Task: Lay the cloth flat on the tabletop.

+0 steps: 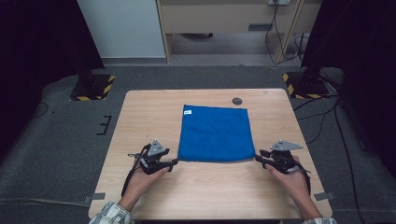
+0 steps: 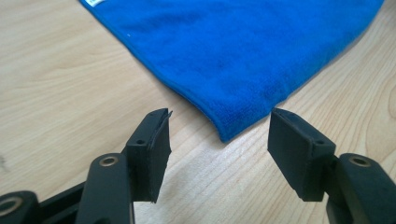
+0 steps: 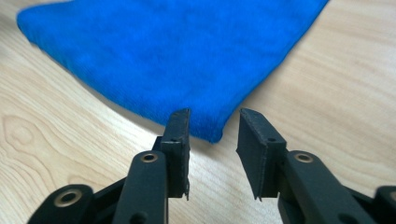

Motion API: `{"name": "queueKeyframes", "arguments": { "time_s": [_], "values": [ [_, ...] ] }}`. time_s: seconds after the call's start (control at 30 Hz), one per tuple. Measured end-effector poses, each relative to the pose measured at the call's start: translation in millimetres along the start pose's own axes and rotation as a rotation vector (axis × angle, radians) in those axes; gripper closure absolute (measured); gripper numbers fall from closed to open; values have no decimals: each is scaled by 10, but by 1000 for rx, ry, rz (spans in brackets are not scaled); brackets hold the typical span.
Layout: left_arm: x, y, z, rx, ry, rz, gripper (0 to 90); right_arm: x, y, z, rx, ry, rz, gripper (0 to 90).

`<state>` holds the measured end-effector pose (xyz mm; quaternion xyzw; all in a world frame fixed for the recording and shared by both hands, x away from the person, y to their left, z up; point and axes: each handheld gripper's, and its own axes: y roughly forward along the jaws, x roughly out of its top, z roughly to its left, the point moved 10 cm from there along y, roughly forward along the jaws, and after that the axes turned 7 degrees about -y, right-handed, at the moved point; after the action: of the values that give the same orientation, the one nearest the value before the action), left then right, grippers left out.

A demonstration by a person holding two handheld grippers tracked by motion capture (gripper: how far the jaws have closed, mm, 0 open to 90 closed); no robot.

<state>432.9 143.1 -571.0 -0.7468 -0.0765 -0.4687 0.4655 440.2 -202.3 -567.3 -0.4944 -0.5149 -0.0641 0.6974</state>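
The blue cloth [image 1: 215, 134] lies flat and folded in the middle of the bench [image 1: 140, 112], its small white tag [image 1: 187, 112] at the far left corner and its near edge facing me, short of the bench's near edge. My left tool [image 1: 175, 162] sits at the cloth's near left corner; in the left gripper view its jaws stand spread, with the corner tip [image 2: 225, 136] just ahead of the gap and no pad touching it. My right tool [image 1: 257, 158] sits at the near right corner; its jaws are spread more narrowly, and the corner [image 3: 212, 135] lies just beyond the gap between them, not pinched. A small dark disc [image 1: 237, 101] is set in the bench near its far edge.
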Motion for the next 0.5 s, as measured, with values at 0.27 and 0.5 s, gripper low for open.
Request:
{"name": "queueKeyframes", "arguments": {
  "time_s": [0.27, 0.5],
  "values": [
    [-53, 123, -57, -38, 26, 41, 353, -112, 122, -36, 32, 11, 59, 612],
    [-70, 202, -105, -59, 49, 70, 387, -128, 209, 23, 69, -10, 89, 605]
  ]
}}
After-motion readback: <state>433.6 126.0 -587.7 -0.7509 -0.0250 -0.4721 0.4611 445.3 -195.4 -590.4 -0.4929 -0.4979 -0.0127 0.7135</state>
